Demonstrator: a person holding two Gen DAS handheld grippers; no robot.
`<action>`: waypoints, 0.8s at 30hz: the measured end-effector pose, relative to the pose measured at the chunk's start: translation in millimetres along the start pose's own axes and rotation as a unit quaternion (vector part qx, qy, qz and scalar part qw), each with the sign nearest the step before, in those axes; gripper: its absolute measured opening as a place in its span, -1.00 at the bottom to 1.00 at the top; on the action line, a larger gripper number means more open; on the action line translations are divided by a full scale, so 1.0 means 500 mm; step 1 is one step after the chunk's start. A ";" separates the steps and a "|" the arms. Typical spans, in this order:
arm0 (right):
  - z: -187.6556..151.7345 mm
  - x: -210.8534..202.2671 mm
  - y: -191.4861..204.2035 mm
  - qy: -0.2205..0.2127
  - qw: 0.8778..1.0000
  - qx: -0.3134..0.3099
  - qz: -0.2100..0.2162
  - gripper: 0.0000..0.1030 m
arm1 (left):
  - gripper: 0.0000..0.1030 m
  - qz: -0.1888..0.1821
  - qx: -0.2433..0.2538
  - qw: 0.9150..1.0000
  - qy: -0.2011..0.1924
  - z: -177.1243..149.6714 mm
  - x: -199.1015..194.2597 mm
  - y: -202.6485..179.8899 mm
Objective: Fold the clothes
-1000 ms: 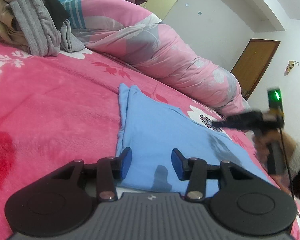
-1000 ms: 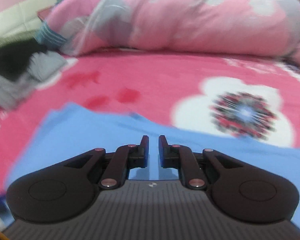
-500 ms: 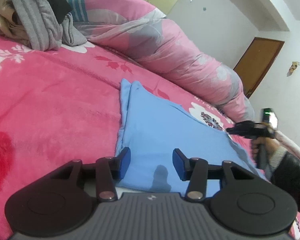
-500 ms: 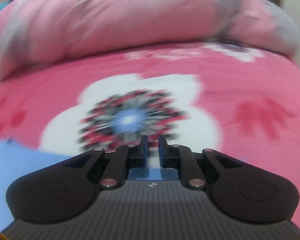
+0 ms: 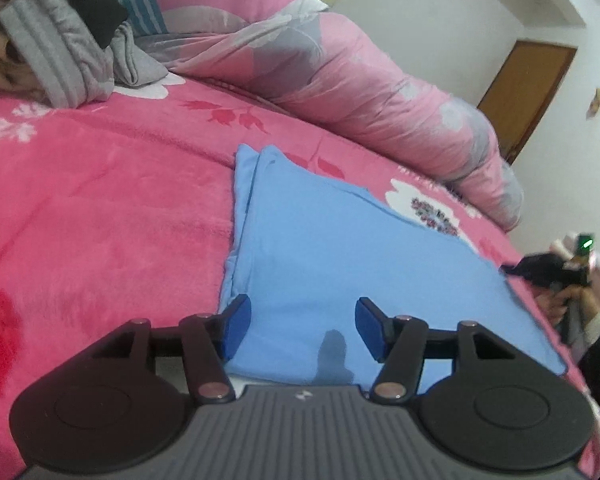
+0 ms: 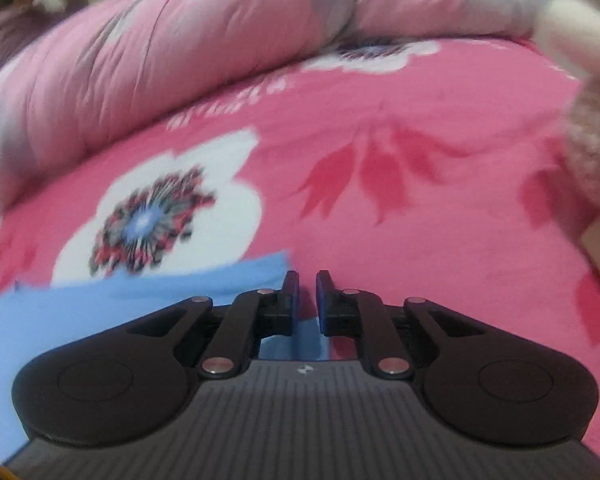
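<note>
A light blue garment [image 5: 340,256] lies flat and folded on the pink flowered blanket [image 5: 100,208]. My left gripper [image 5: 300,322] hovers open over its near edge, with the cloth showing between the fingers and nothing held. My right gripper [image 6: 307,294] is shut with only a thin slit between the pads and nothing in it. It sits low at the far right corner of the blue garment [image 6: 100,304]. In the left wrist view the right gripper [image 5: 540,270] shows blurred at the garment's right edge, held by a hand [image 5: 568,304].
A rolled pink and grey quilt [image 5: 320,76] runs along the back of the bed. A pile of grey, black and beige clothes [image 5: 48,48] sits at the back left. A brown door [image 5: 524,92] is in the far wall. A knitted pinkish sleeve [image 6: 596,152] fills the right edge.
My right gripper has swept rightward from above the blue garment to its far right corner, staying shut. The left gripper has stayed open over the near edge.
</note>
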State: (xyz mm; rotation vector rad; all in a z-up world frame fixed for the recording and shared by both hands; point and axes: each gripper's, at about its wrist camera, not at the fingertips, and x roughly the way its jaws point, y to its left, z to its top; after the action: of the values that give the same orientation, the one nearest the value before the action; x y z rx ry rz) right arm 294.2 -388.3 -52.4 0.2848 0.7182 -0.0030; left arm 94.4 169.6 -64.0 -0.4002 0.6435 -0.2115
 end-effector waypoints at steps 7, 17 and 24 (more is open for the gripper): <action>-0.078 -0.119 0.034 0.012 0.993 -0.079 0.084 -0.83 | 0.23 0.033 0.035 0.999 0.016 0.004 0.011 -0.032; -0.158 -0.273 -0.014 -0.021 0.997 -0.056 0.055 -0.79 | 0.25 0.098 0.088 0.990 0.043 0.007 0.032 -0.087; -0.243 -0.335 -0.053 -0.009 0.999 -0.027 0.035 -0.82 | 0.25 0.094 0.066 0.993 0.043 0.014 0.030 -0.078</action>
State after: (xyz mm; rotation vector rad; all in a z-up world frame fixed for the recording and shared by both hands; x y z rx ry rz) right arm 86.2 -398.4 -37.4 0.2581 0.6901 0.0797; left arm 107.8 131.6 -50.4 -0.2033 0.7434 -0.0919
